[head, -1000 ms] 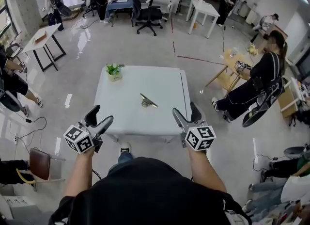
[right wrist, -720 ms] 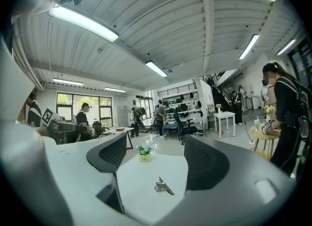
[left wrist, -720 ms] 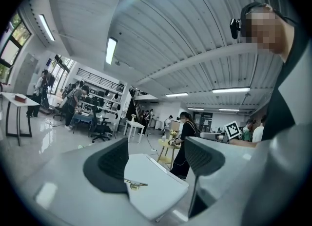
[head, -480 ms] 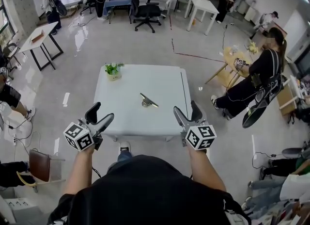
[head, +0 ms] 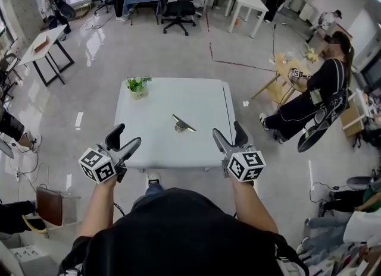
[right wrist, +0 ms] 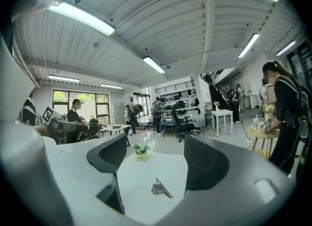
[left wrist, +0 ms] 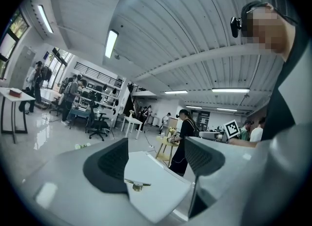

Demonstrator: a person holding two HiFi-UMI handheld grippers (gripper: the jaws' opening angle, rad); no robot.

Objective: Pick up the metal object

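A small metal object [head: 182,124], a flat bar on a round base, lies near the middle of the white table [head: 161,99]. It also shows between the jaws in the left gripper view [left wrist: 137,185] and in the right gripper view [right wrist: 160,188]. My left gripper [head: 123,139] hovers over the table's near left edge, open and empty. My right gripper [head: 229,136] hangs at the near right edge, also open with nothing in it. Both are well short of the object.
A small potted plant [head: 139,86] stands at the table's far left corner. A person in black [head: 315,99] sits to the right beside a small wooden table [head: 281,87]. Office chairs [head: 178,8] and desks stand farther back; a brown bag [head: 49,206] lies left.
The view has drifted slightly; both grippers stay at the table's near edge, open. People at the left have moved.
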